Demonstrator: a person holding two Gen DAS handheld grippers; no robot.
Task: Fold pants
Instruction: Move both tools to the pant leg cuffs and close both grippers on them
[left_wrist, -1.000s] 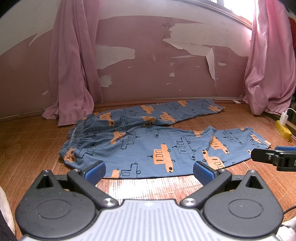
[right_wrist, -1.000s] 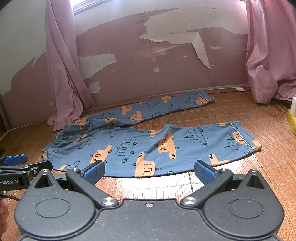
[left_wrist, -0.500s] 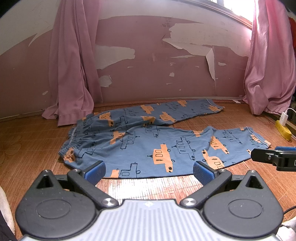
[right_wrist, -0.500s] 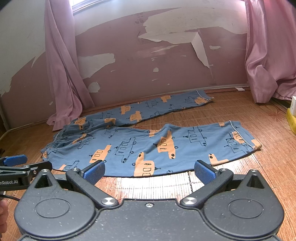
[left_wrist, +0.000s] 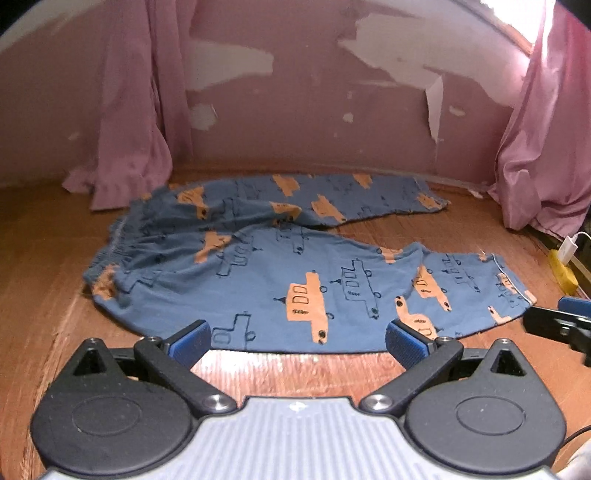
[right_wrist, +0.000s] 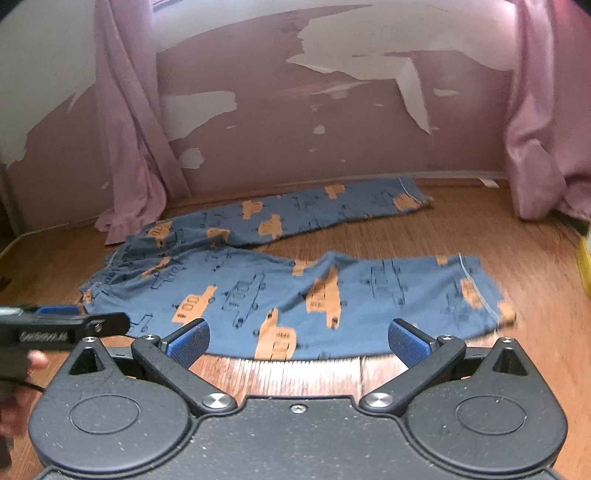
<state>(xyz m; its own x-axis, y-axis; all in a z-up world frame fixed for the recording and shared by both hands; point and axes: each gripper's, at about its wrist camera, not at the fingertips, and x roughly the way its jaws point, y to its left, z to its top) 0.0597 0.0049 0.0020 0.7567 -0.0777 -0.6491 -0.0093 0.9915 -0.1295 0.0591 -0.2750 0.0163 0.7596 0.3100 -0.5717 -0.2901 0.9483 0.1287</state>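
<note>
Blue pants (left_wrist: 266, 273) with orange and outlined vehicle prints lie spread on the wooden floor, waistband to the left, the two legs splayed apart to the right. In the right wrist view the same pants (right_wrist: 295, 288) fill the middle. My left gripper (left_wrist: 297, 338) is open, low over the floor at the near hem edge, touching nothing. My right gripper (right_wrist: 298, 338) is open too, just short of the near leg's edge. Each gripper shows at the edge of the other's view: the right gripper (left_wrist: 554, 325) by the near cuff, the left gripper (right_wrist: 62, 325) by the waistband.
Pink curtains (left_wrist: 129, 122) hang at the left and right against a peeling pink wall (left_wrist: 332, 110). A yellow power strip with a white plug (left_wrist: 563, 266) lies on the floor at the far right. Bare wooden floor (right_wrist: 369, 236) shows between the two legs.
Both grippers have moved forward and down toward the pants, which now look larger and nearer. The jaws stay wide apart. The cloth has not moved.
</note>
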